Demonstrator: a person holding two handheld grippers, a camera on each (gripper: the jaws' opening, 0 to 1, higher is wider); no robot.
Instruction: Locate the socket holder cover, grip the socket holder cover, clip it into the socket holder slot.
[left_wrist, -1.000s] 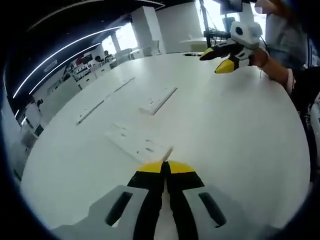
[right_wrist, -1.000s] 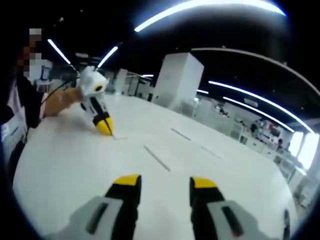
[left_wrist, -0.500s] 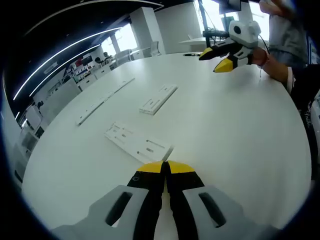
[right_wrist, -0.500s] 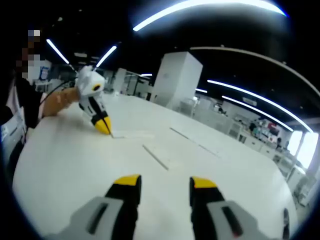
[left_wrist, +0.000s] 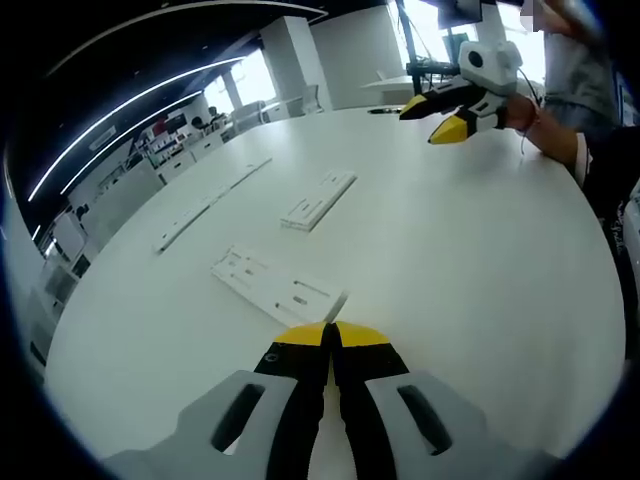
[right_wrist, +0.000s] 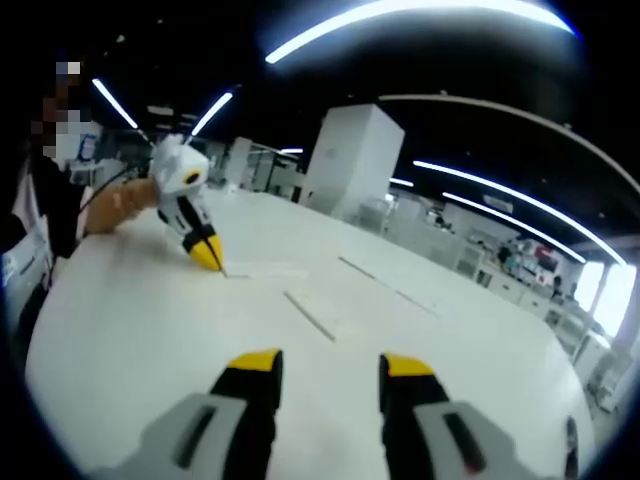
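Note:
A flat white slotted plate (left_wrist: 272, 285) lies on the white table (left_wrist: 480, 280). My left gripper (left_wrist: 328, 330) is shut, with its yellow tips at the plate's near corner; I cannot tell whether they pinch anything. In the right gripper view the left gripper (right_wrist: 210, 256) points down at the end of that plate (right_wrist: 265, 268). A second, shorter white slotted piece (left_wrist: 318, 199) lies farther out and shows here as a thin strip (right_wrist: 308, 315). My right gripper (right_wrist: 332, 362) is open and holds nothing. It hovers above the table's far side (left_wrist: 420, 125), held by a hand.
Two long thin white strips (left_wrist: 205, 205) lie at the far left of the table, and appear again as strips (right_wrist: 385, 285) in the right gripper view. A person (left_wrist: 585, 110) stands at the table's right edge. Office furniture and white pillars stand beyond the table.
Both views have shifted slightly with the hands. The left gripper stays shut at the plate's corner and the right stays open; the parts on the table lie as before.

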